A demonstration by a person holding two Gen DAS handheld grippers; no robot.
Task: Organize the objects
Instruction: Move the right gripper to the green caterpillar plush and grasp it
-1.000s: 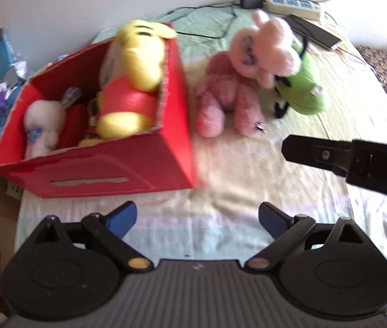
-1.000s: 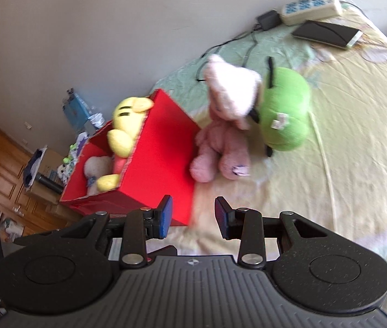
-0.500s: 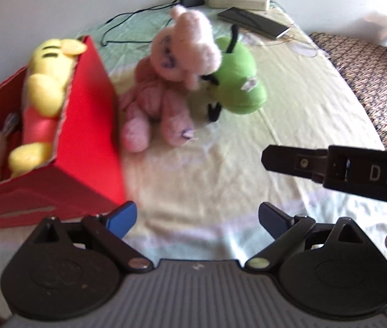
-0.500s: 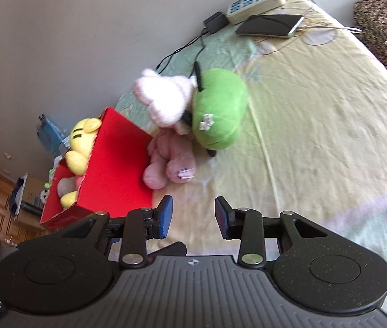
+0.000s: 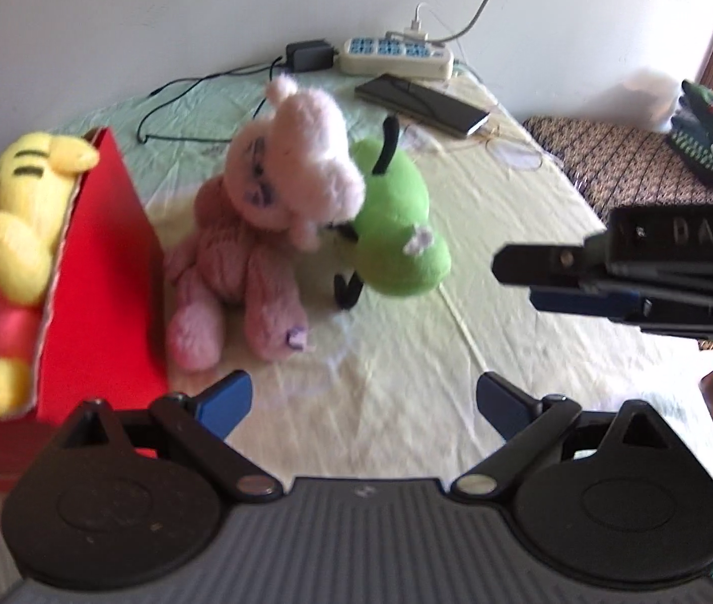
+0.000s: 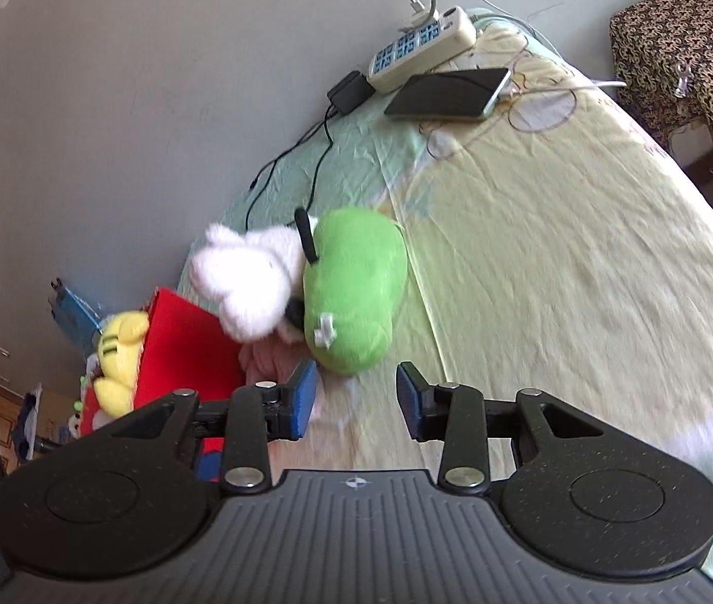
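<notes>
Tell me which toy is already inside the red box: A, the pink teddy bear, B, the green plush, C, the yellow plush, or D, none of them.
C: the yellow plush lies inside the red box, while the pink teddy bear and the green plush sit outside it on the bed sheet.

Bright daylight from the right, bed sheet (image 6: 558, 261) washed out; pink plush (image 5: 266, 211) motion-blurred, strong fisheye bending and dark corners.
</notes>
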